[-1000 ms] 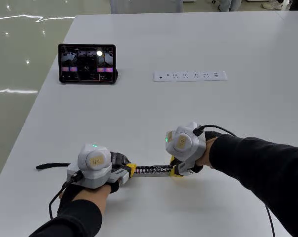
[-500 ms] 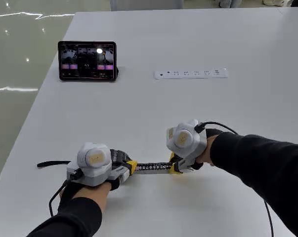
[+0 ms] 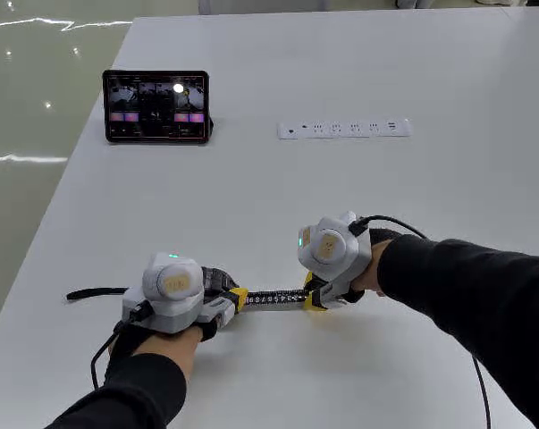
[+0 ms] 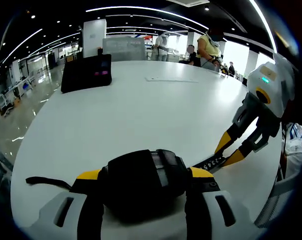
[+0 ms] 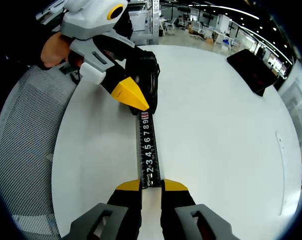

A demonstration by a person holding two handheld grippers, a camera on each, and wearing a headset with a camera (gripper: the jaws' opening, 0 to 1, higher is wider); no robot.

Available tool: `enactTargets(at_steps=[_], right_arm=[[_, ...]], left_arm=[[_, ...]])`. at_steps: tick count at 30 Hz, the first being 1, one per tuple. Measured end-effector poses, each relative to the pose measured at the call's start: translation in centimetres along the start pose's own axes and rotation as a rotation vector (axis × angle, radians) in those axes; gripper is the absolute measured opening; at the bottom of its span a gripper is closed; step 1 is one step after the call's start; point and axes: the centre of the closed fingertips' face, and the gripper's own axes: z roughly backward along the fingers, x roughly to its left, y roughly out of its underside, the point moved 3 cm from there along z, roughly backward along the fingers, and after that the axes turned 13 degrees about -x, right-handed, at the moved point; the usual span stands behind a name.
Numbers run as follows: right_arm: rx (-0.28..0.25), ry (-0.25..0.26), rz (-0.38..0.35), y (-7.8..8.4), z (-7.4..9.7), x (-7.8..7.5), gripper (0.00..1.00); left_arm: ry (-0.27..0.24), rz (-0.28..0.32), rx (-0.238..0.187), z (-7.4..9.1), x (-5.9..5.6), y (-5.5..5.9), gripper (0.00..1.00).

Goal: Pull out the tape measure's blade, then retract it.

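Note:
The black tape measure case [image 4: 143, 180] sits clamped between the yellow-tipped fingers of my left gripper [image 3: 226, 299], near the table's front edge; the case [image 5: 146, 75] is also in the right gripper view. A short length of blade [image 3: 273, 298] with black numbers runs from the case to the right. My right gripper [image 5: 152, 187] is shut on the blade's end, and the blade [image 5: 146, 152] stretches flat over the table away from its tips. In the left gripper view the right gripper [image 4: 230, 151] stands at the far end of the blade [image 4: 211, 161].
A tablet [image 3: 156, 106] stands at the back left and a white power strip [image 3: 342, 129] lies at the back centre of the white table [image 3: 341, 71]. A black strap [image 3: 95, 293] trails left of the case. A mesh chair [image 5: 20, 150] sits beside the table.
The visible blade has become slightly shorter as the two grippers have come a little closer together. The head camera has tilted, shifting the whole picture upward.

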Motion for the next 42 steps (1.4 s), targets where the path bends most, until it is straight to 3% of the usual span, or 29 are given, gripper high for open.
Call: enactTargets(at_steps=[4, 10, 42], right_arm=[[0.000, -0.002, 0.002, -0.2, -0.1, 0.0, 0.10], [-0.017, -0.003, -0.012, -0.4, -0.2, -0.1, 0.10], [-0.059, 0.001, -0.045, -2.2, -1.7, 0.1, 0.10]], left_arm=[[0.000, 0.009, -0.006, 0.1, 0.0, 0.0, 0.62], [0.011, 0.069, -0.008, 0.3, 0.4, -0.1, 0.62], [0.023, 0.077, -0.006, 0.2, 0.2, -0.1, 0.62]])
